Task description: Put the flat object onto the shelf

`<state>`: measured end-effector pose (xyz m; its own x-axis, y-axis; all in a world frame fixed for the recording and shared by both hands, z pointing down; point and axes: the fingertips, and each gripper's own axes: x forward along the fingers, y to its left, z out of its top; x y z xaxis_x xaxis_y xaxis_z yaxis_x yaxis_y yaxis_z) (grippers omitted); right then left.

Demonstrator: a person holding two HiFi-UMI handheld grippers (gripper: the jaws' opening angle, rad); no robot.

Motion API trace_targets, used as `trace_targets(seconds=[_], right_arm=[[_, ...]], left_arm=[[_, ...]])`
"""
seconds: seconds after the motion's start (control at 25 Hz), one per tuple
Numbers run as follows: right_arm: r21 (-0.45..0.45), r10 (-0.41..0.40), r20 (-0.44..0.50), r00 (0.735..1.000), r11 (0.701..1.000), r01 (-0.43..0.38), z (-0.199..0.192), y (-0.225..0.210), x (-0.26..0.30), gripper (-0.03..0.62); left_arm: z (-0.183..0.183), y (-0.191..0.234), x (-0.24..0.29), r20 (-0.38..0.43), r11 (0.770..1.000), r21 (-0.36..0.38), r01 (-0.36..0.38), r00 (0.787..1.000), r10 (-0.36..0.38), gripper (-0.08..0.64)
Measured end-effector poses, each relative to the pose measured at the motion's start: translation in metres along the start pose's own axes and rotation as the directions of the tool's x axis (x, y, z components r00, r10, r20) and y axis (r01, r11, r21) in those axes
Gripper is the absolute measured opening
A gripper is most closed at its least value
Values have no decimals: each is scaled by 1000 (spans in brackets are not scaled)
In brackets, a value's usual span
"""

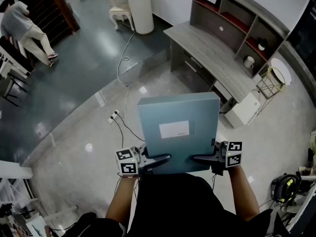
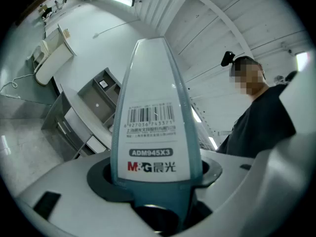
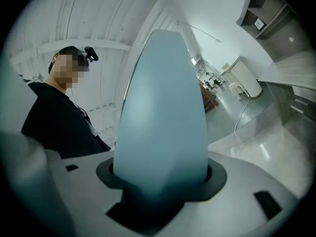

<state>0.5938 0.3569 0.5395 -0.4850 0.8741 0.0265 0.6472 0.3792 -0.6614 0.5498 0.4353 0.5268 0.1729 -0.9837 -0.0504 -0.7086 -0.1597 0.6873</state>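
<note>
left gripper [image 1: 159, 159] and right gripper [image 1: 202, 158] are each clamped on the near edge of the flat file box [image 1: 178, 113], at its 7 and 5 o'clock corners. the box is held level in the air, well apart from the shelf [image 1: 237, 26] at 1 o'clock beyond the desk [image 1: 210, 58]. lifting looks done; carrying and placing remain. the box is rigid, smooth, blue-grey and rectangular, with a white label [image 1: 174, 129]. the shelf is grey wood-look with open compartments.

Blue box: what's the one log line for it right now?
object: blue box, held flat | left claw: gripping near edge | right claw: gripping near edge | shelf: ahead, not reached
</note>
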Motion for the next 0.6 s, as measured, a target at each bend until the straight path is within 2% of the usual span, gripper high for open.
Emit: trace_targets(seconds=[0.2, 0.6], right_arm=[[-36, 11, 6, 1000, 999, -10, 1, 4, -12, 272], [-11, 40, 30, 999, 999, -40, -2, 6, -26, 279]], left_arm=[[-2, -8, 11, 0, 999, 36, -3, 1000, 3, 293], [-8, -13, 23, -15, 999, 21, -26, 1000, 27, 293]])
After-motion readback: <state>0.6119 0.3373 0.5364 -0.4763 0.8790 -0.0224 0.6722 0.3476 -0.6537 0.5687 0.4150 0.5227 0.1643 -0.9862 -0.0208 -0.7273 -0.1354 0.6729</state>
